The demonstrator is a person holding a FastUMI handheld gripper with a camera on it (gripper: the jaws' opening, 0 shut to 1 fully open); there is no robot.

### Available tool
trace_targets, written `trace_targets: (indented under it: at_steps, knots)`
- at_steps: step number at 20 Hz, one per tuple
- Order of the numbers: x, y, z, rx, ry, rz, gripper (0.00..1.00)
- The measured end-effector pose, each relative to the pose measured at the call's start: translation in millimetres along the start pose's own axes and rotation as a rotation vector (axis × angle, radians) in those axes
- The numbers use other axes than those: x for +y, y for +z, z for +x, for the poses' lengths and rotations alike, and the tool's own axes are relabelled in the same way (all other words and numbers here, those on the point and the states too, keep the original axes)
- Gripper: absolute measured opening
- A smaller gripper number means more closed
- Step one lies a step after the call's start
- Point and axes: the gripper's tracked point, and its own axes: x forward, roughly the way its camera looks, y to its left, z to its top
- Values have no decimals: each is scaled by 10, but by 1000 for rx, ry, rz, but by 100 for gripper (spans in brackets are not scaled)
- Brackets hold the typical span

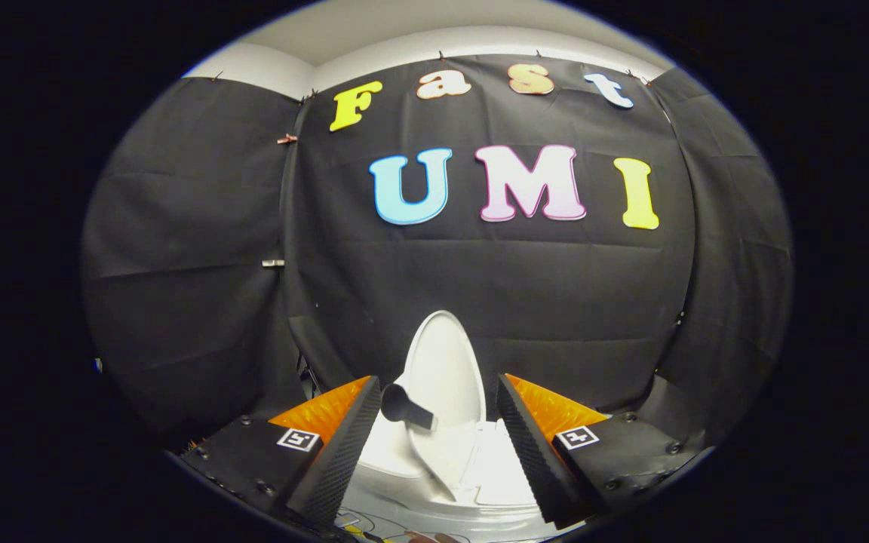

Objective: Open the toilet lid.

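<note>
No legible text; only square coded markers (298, 440) on the gripper (438, 407)

A staged recording booth is shown, not a real bathroom: black cloth (178, 249) is clipped up as walls under a plain white ceiling (404, 30), and a small white toilet (442, 445) is placed before it.

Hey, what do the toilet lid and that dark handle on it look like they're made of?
Toilet lid: probably hard plastic, white and smooth with a soft sheen, raised upright beyond the fingers. Dark handle: matte black, likely plastic or rubber; the look leaves it open. The gripper is open, its fingers on either side of the lid, touching nothing.
</note>
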Motion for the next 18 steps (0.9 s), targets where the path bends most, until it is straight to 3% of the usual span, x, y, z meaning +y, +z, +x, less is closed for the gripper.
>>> trace_targets:
  at_steps: [7,13,18]
  knots:
    - [-873,740,-873,-132,-34,-39,97]
    - [-1481,1045,-1625,-190,-53,-108,97]
    - [-1842,1190,-2209,-238,-75,-84,97]
